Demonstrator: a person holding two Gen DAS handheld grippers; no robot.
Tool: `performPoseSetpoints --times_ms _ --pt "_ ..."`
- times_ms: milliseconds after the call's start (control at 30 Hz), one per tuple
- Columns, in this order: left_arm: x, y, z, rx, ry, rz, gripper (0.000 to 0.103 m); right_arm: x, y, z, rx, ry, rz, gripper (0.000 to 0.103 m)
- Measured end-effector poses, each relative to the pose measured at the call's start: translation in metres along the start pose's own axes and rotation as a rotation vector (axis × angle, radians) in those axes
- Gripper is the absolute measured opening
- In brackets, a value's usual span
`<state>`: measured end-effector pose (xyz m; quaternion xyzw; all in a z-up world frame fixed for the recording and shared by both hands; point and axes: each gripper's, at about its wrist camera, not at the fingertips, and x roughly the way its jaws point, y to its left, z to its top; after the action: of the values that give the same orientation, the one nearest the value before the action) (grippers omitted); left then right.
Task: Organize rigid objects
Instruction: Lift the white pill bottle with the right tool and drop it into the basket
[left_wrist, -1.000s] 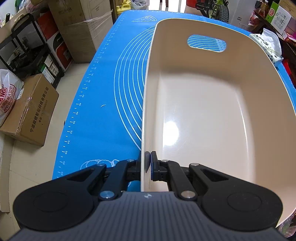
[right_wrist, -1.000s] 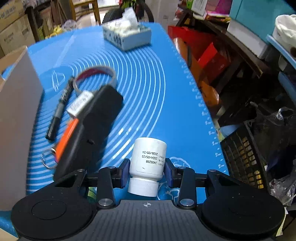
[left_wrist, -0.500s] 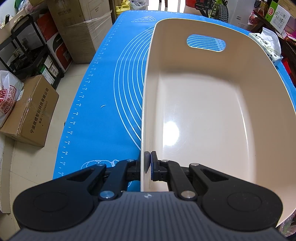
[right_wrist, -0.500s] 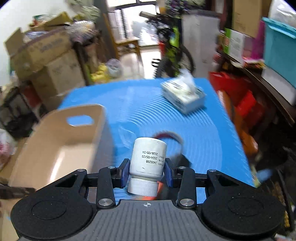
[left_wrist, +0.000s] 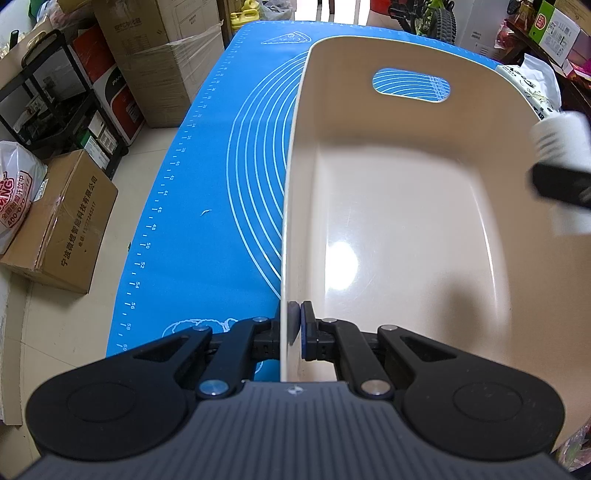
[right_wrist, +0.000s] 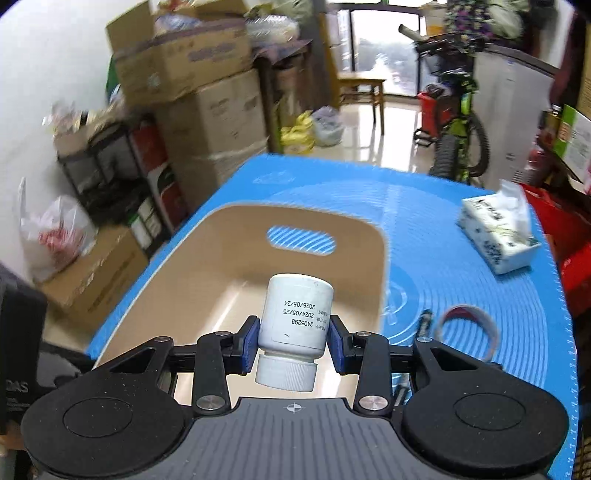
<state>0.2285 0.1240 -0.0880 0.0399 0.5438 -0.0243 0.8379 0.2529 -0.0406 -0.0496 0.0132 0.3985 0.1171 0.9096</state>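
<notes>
A blue mat (right_wrist: 461, 229) covers the table, and on it, filling the centre of the right wrist view, sits a cream bin (right_wrist: 236, 229) with nothing visible inside it. The left gripper (left_wrist: 294, 328) has its two fingers closed flat on the bin's near-left wall, one pad outside and one inside, at the lower centre of the left wrist view, pinning the bin in place. The right gripper (right_wrist: 291, 341) is clamped on a white bottle (right_wrist: 293, 317), which points away from the camera, cap toward the gripper body, at the frame's centre. The bottle appears to hang above the bin's near end, with the open cavity straight ahead and below; in the left wrist view it shows blurred at the right edge, over the bin's far-right rim. So the drop likely needs only a short move down and a release. A pen (right_wrist: 423, 325) and a ring-shaped band (right_wrist: 487, 325) wait on the mat at lower right, beside the bin.
</notes>
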Motion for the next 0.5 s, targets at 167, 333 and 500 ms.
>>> performPoseSetpoints --times_ms 167,333,500 --pt "0.0 0.0 0.0 0.01 0.001 0.006 0.007 0.025 0.018 -0.007 -0.036 0.095 0.009 0.046" --pt "0.0 -0.001 0.0 0.011 0.0 0.005 0.007 0.054 0.03 -0.018 -0.076 0.225 0.003 0.045" --pt "0.0 0.0 0.0 0.012 0.0 0.004 0.007 0.078 0.037 -0.031 -0.11 0.346 -0.007 0.046"
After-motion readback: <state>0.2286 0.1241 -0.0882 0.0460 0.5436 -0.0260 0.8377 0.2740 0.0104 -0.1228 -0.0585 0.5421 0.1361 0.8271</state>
